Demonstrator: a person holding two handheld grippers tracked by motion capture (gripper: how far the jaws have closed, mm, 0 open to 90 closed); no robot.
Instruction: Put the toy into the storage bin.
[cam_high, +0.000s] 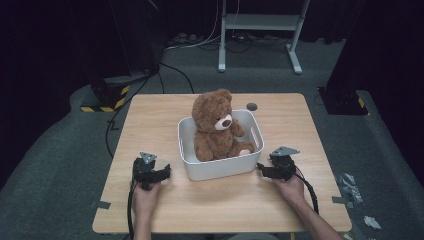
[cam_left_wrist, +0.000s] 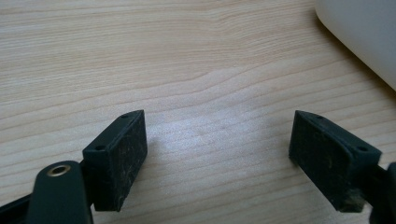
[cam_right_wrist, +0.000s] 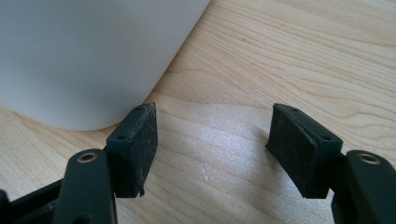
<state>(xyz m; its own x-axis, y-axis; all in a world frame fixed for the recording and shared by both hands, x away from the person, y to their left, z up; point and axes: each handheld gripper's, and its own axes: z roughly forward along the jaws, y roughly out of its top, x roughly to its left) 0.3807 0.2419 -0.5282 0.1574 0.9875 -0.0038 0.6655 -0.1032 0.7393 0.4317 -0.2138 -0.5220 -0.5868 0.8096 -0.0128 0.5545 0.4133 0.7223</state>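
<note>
High view: one brown teddy bear (cam_high: 216, 125) sits upright in one white bin (cam_high: 220, 167) at the middle of the table (cam_high: 150, 115). Two grippers rest low near the front edge, left gripper (cam_high: 165, 172) and right gripper (cam_high: 261, 170) flanking the bin, each with jaws apart and holding nothing.
</note>
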